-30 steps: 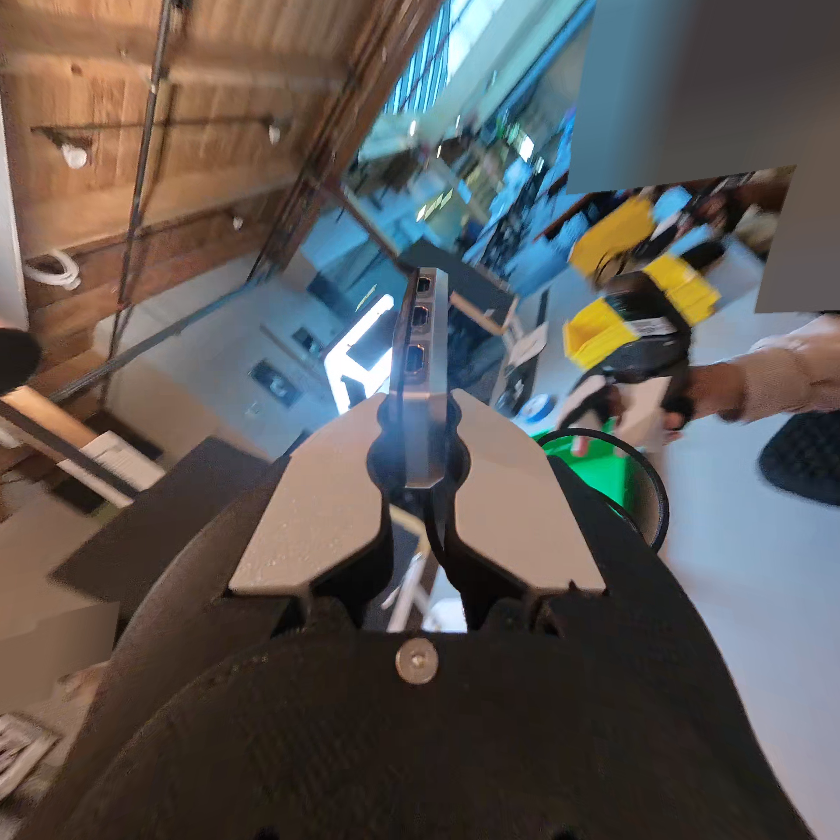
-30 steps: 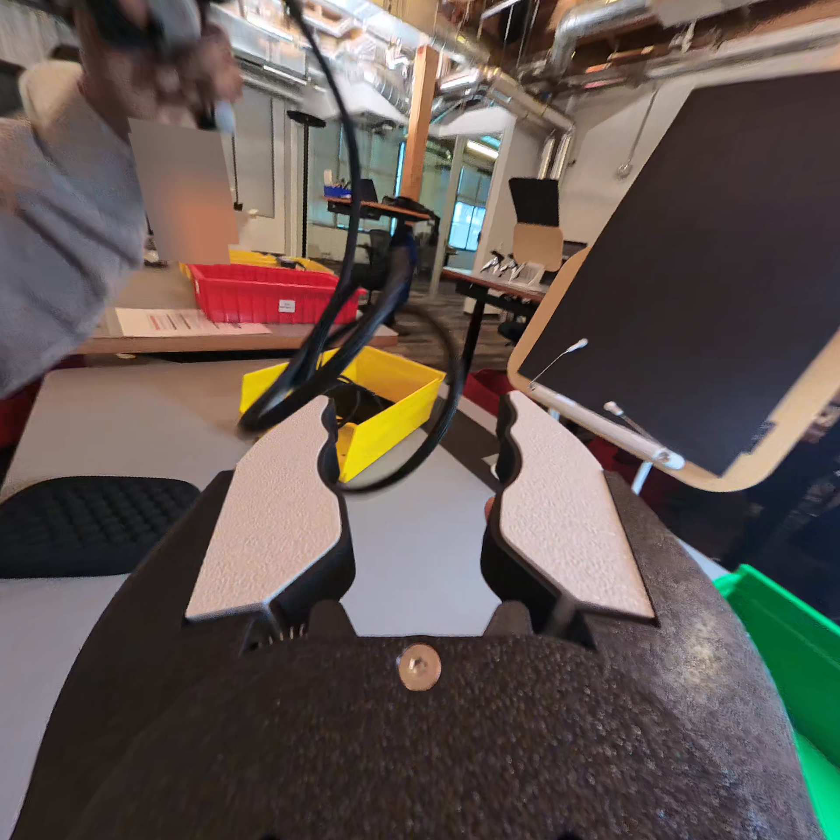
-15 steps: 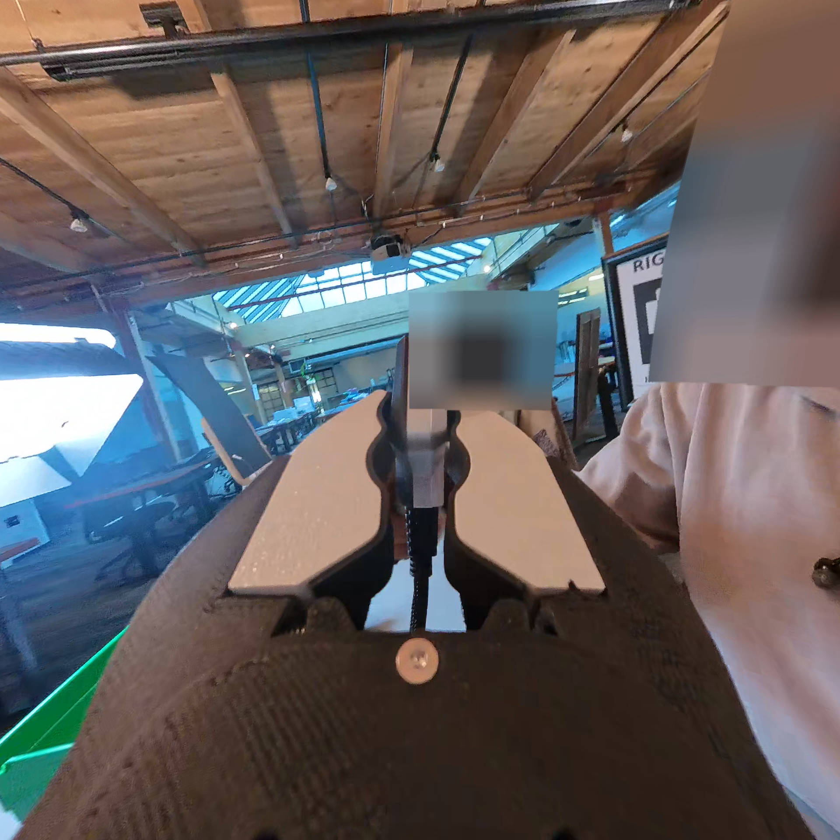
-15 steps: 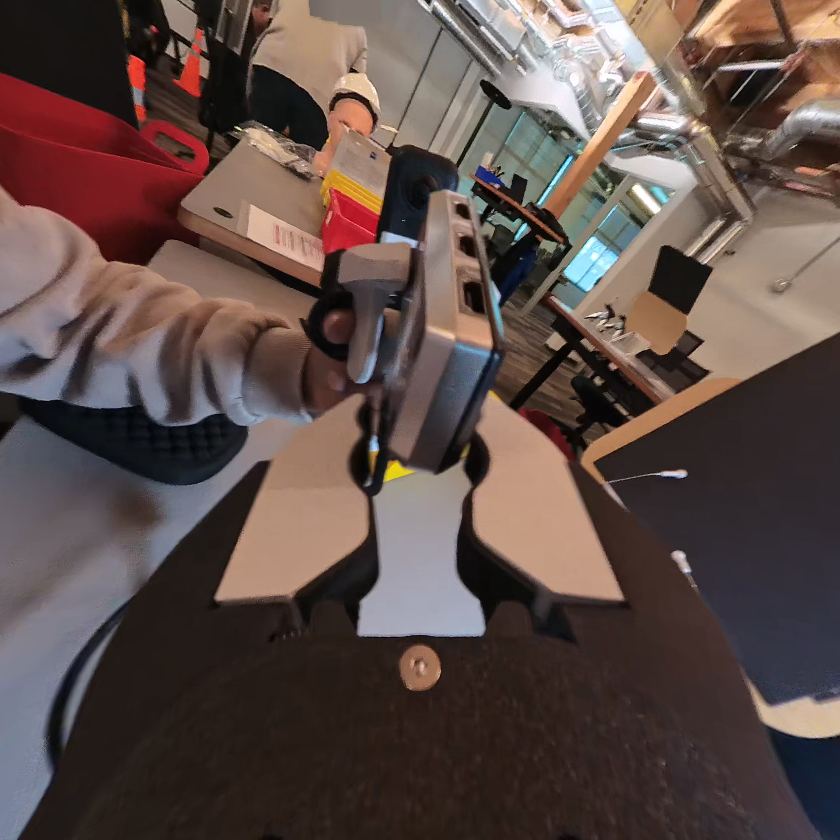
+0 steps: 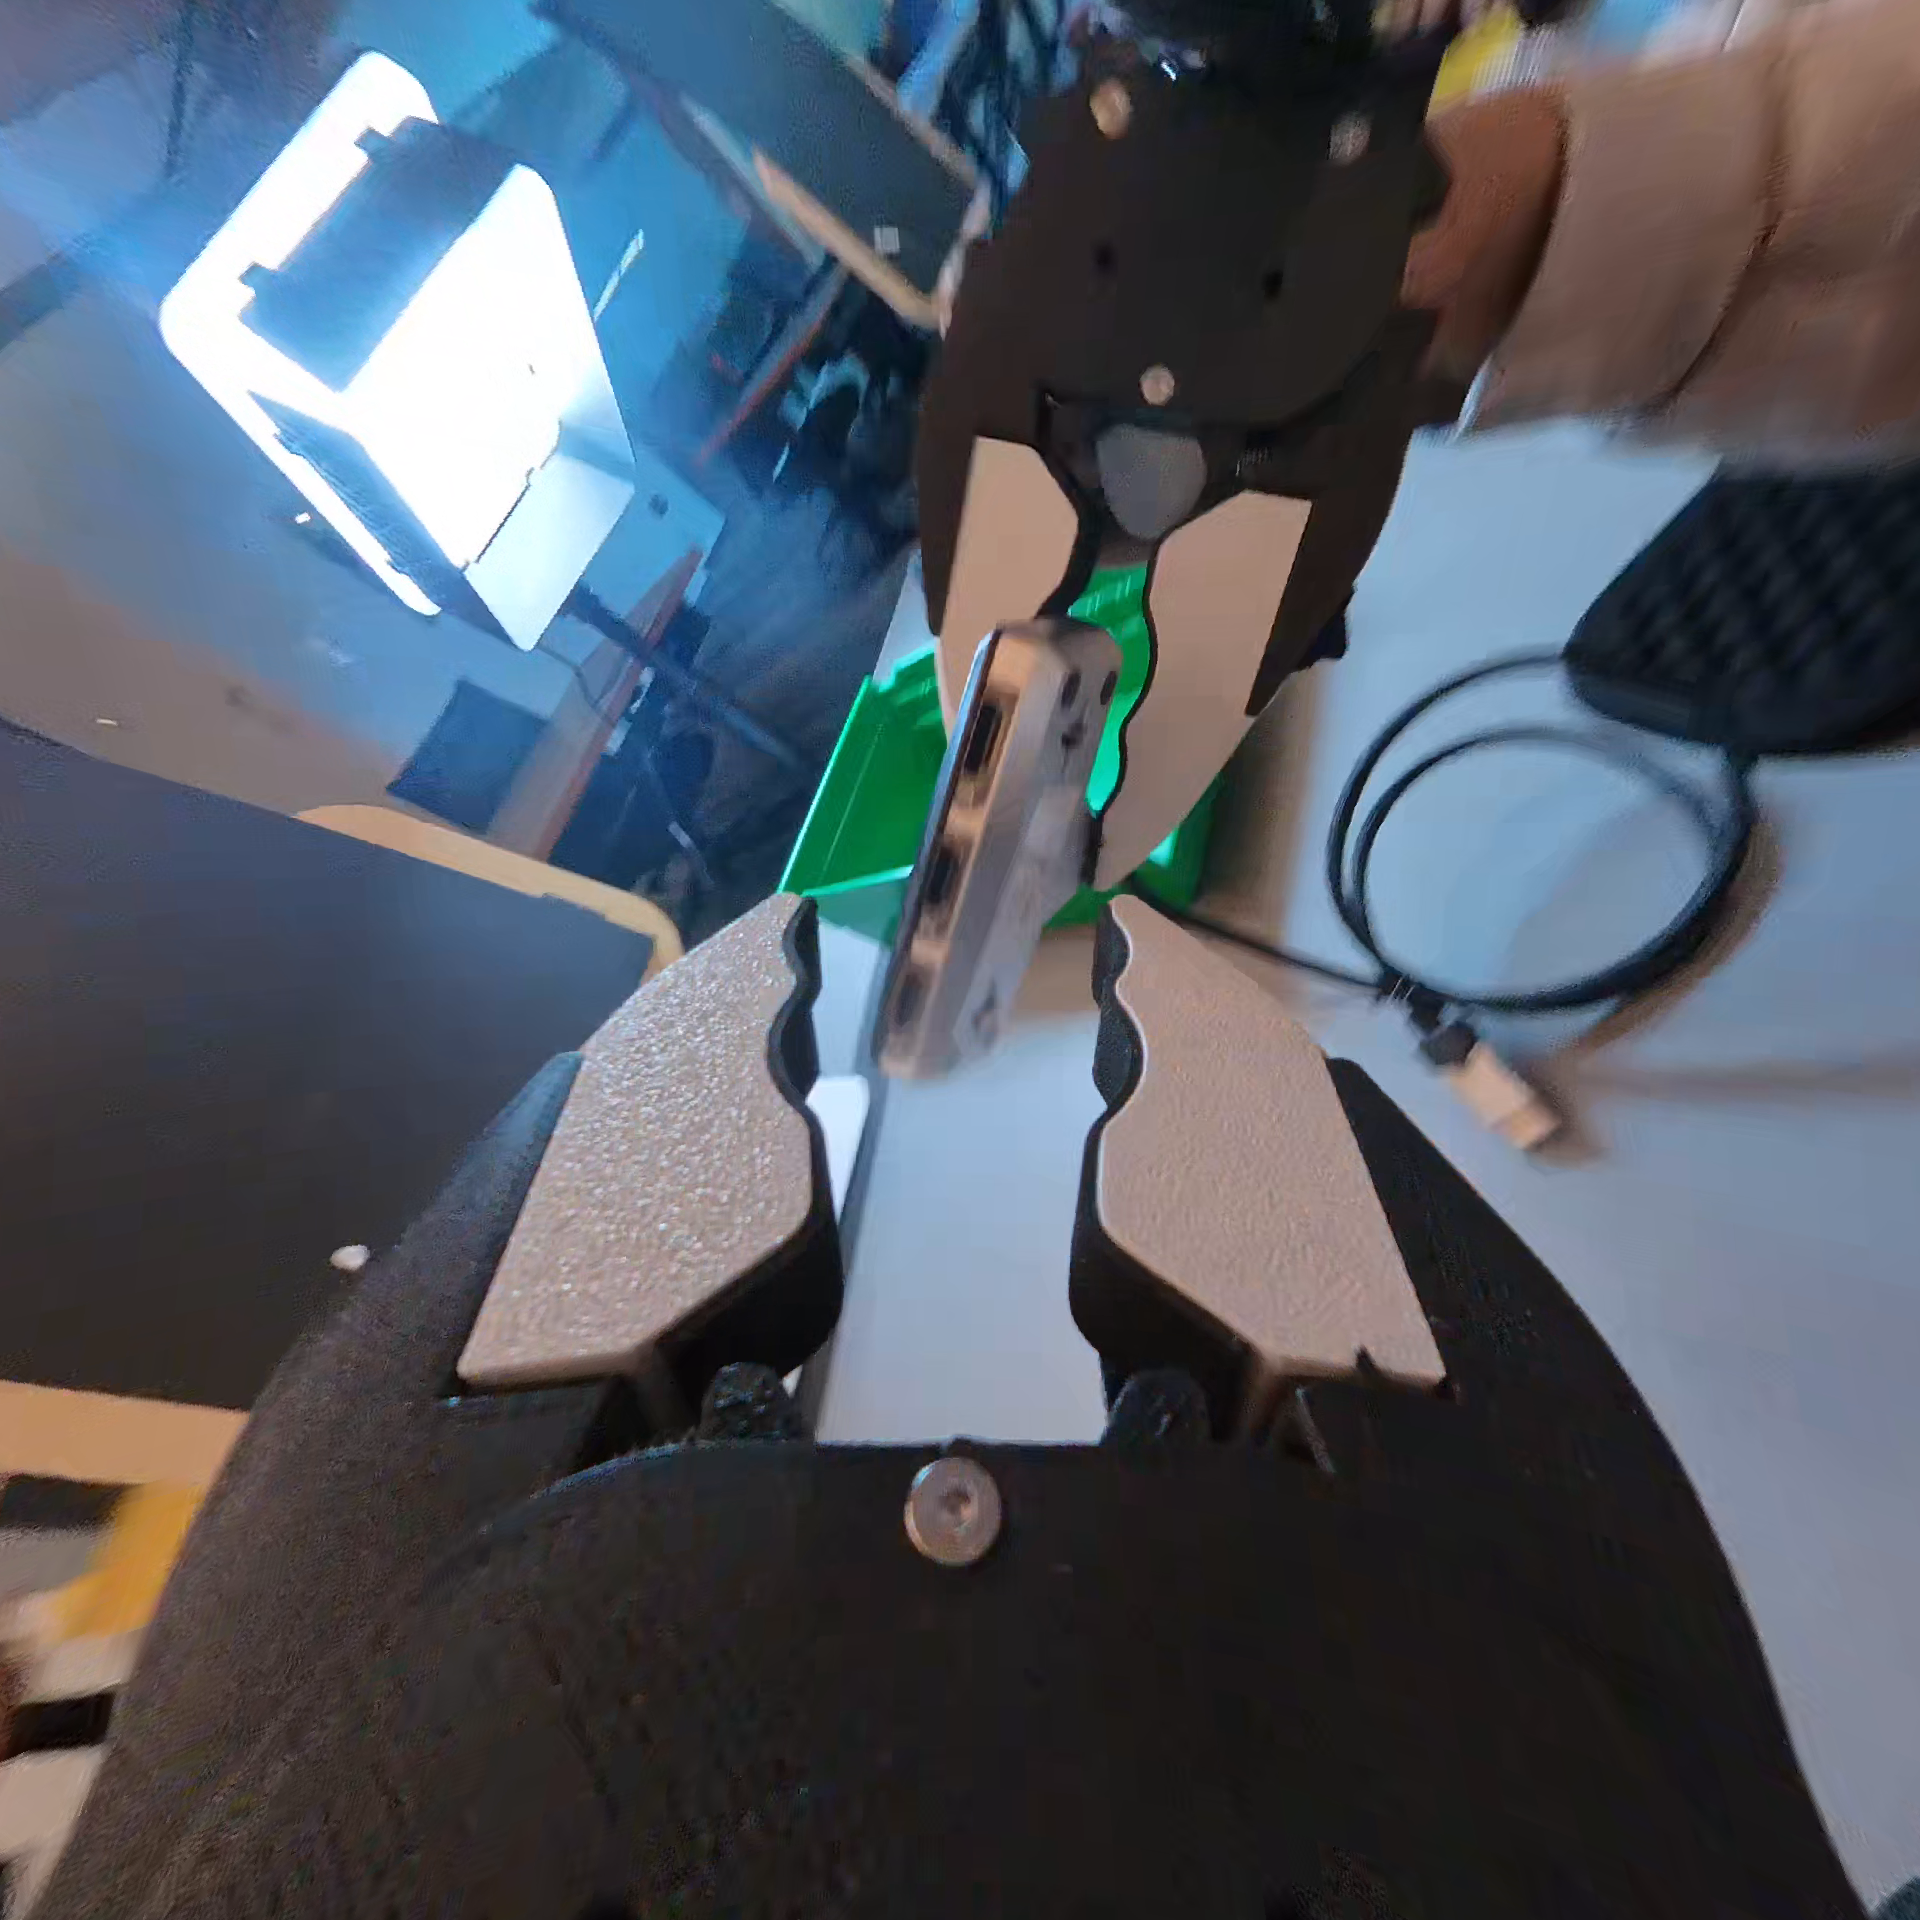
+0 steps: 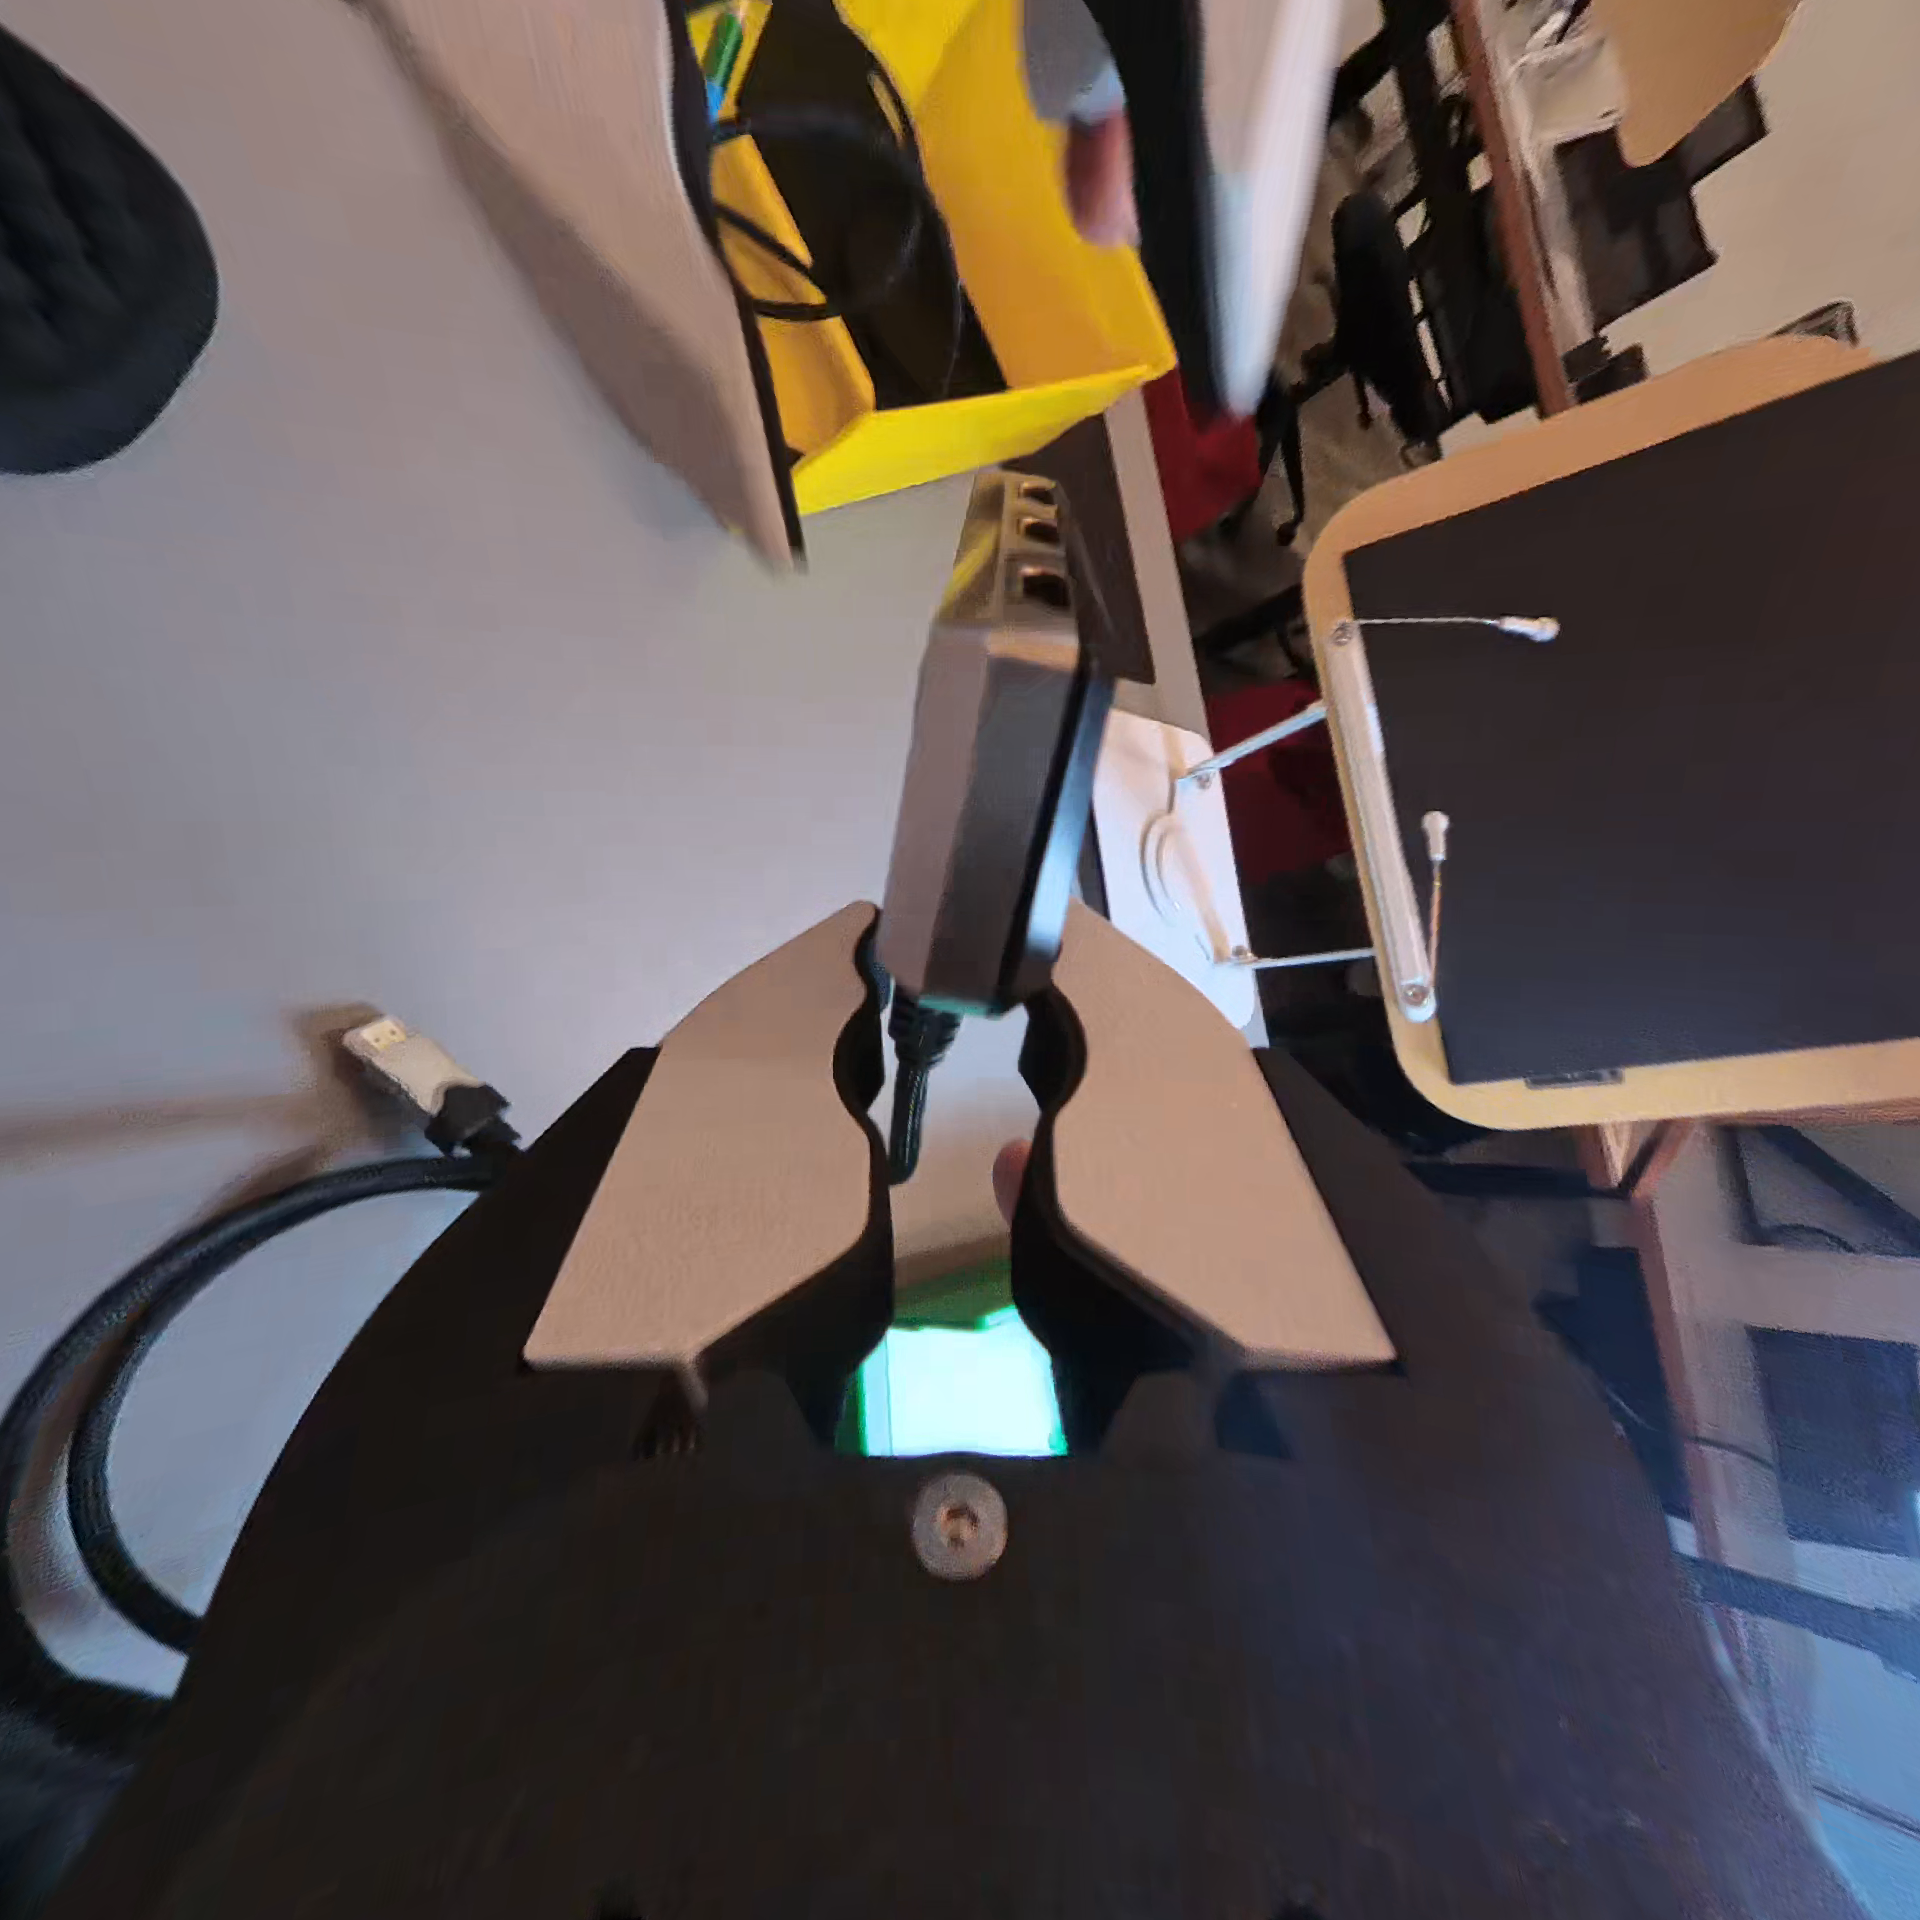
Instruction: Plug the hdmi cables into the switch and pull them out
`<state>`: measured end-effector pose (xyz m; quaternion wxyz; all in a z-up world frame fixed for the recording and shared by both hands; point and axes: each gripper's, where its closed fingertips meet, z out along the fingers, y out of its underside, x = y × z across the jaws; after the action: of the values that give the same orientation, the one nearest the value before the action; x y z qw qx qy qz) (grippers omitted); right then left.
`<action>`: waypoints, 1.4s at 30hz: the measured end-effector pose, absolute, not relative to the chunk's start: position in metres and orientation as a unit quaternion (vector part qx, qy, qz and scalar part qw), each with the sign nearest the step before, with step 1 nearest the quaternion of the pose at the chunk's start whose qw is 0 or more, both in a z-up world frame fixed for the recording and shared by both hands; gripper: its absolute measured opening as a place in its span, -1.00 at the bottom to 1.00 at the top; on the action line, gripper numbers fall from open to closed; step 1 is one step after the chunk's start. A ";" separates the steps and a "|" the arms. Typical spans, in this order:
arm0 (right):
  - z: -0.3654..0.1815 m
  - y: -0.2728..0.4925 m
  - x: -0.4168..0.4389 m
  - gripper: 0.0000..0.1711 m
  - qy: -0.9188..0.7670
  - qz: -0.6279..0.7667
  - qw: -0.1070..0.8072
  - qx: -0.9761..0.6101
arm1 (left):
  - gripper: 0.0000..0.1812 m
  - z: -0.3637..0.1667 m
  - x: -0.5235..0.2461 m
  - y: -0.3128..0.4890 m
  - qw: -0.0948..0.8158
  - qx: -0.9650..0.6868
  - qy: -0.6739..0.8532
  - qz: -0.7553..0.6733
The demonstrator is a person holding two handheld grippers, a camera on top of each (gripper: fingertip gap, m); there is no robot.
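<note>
The grey HDMI switch (image 5: 987, 852) hangs in the air with its row of ports facing left. My right gripper (image 5: 1039, 769) holds its far end from above. My left gripper (image 5: 954, 914) is open, with its fingers on either side of the switch's near end and not touching it. In the right wrist view my right gripper (image 6: 966, 935) is shut on the switch (image 6: 987, 810), and a short black lead (image 6: 914, 1081) runs down between the fingers. A black braided HDMI cable (image 5: 1538, 831) lies coiled on the grey table, its plug (image 6: 400, 1055) loose.
A green bin (image 5: 883, 790) stands behind the switch. A yellow bin (image 6: 997, 312) with cables stands at the table's edge. A black padded mat (image 5: 1766, 603) lies on the table. A black board (image 6: 1662, 727) stands beside the table. A person's sleeve (image 5: 1714, 208) holds the right gripper.
The switch has passed from my left gripper to my right one. My left gripper has opened and my right gripper has shut on the switch. Both have swung down towards the table.
</note>
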<state>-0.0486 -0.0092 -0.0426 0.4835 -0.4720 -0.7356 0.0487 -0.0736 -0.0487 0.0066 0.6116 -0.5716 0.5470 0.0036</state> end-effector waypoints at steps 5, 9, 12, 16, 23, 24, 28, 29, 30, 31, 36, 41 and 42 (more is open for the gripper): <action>-0.061 -0.024 -0.064 -0.75 -0.758 0.078 0.458 -0.458 | -0.64 -0.040 -0.061 -0.034 0.559 -0.549 0.618 0.065; -0.022 -0.057 -0.051 -0.82 -0.736 0.297 0.486 -0.366 | -0.74 -0.012 -0.057 -0.067 0.632 -0.467 0.599 -0.152; 0.022 -0.065 -0.028 -0.75 -0.676 0.419 0.524 -0.305 | -0.75 0.011 -0.063 -0.083 0.658 -0.429 0.571 -0.238; 0.026 -0.057 -0.007 -0.40 -0.659 0.482 0.480 -0.321 | -0.74 0.036 -0.066 -0.098 0.686 -0.385 0.539 -0.301; -0.013 -0.073 -0.049 -0.48 -0.751 0.255 0.518 -0.321 | -0.75 0.017 -0.043 -0.091 0.672 -0.388 0.540 -0.327; -0.017 -0.077 -0.054 -0.66 -0.758 0.247 0.520 -0.308 | -0.74 0.011 -0.037 -0.089 0.669 -0.390 0.546 -0.320; -0.023 -0.069 -0.055 -0.71 -0.757 0.248 0.515 -0.317 | -0.74 0.001 -0.030 -0.080 0.679 -0.392 0.546 -0.296; -0.026 -0.064 -0.056 -0.72 -0.756 0.239 0.517 -0.323 | -0.75 -0.001 -0.031 -0.076 0.681 -0.398 0.548 -0.280; -0.029 -0.062 -0.057 -0.72 -0.757 0.231 0.514 -0.331 | -0.75 -0.004 -0.032 -0.073 0.678 -0.405 0.549 -0.273; -0.031 -0.059 -0.058 -0.72 -0.758 0.223 0.511 -0.337 | -0.75 -0.007 -0.033 -0.070 0.674 -0.411 0.550 -0.272; -0.041 -0.037 -0.059 -0.73 -0.757 0.161 0.528 -0.351 | -0.72 -0.018 -0.045 -0.055 0.654 -0.462 0.562 -0.206; -0.030 -0.019 -0.054 -0.73 -0.729 0.130 0.574 -0.350 | -0.72 0.012 -0.077 -0.061 0.681 -0.461 0.531 -0.203; -0.026 -0.015 -0.052 -0.73 -0.721 0.125 0.583 -0.353 | -0.71 0.030 -0.091 -0.065 0.699 -0.452 0.502 -0.232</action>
<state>-0.0518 -0.0153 -0.0264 0.5828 -0.3527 -0.7213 0.1250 -0.0906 -0.0650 0.0305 0.6995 -0.4521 0.5024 -0.2323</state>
